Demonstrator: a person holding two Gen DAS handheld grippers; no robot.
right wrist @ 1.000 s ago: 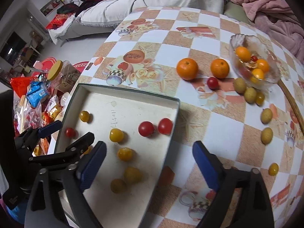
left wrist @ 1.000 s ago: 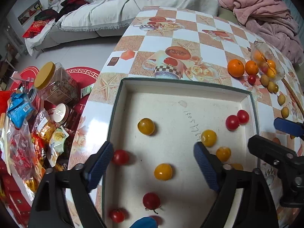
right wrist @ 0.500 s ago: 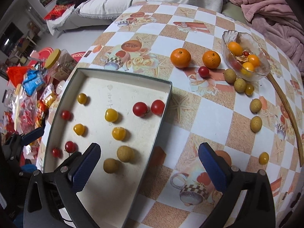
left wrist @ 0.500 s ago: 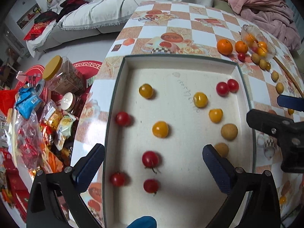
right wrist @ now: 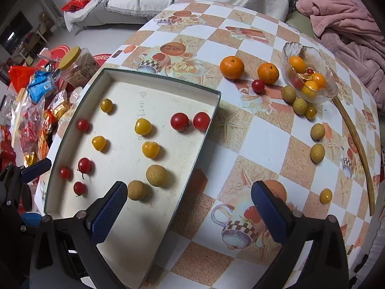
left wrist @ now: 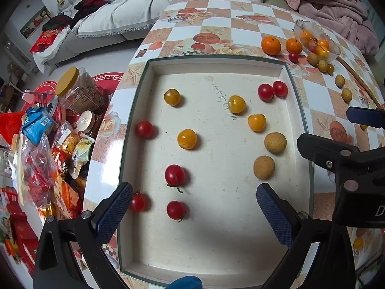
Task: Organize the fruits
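A shallow white tray (left wrist: 216, 69) (right wrist: 166, 82) lies on the checkered table. It holds several red cherry tomatoes (left wrist: 175, 175), several yellow ones (left wrist: 187, 139) and two brown longans (left wrist: 275, 142) (right wrist: 157, 175). Two oranges (right wrist: 232, 67), a red tomato (right wrist: 258, 85) and more longans (right wrist: 317, 153) lie on the table by a glass bowl (right wrist: 320, 96) of fruit. My left gripper (left wrist: 195, 213) is open and empty above the tray's near part. My right gripper (right wrist: 190, 213) is open and empty over the tray's right rim.
Snack bags (left wrist: 41, 159) and a yellow-lidded jar (left wrist: 79, 89) lie on the floor to the left. A sofa (left wrist: 149, 7) stands behind the table, a pink blanket (right wrist: 341, 24) at the far right. A wooden stick (right wrist: 358, 149) lies along the table's right edge.
Both grippers have drawn back and risen, so more of the tray and table shows. The two longans and more red tomatoes near the tray's front came into view. Both stay open.
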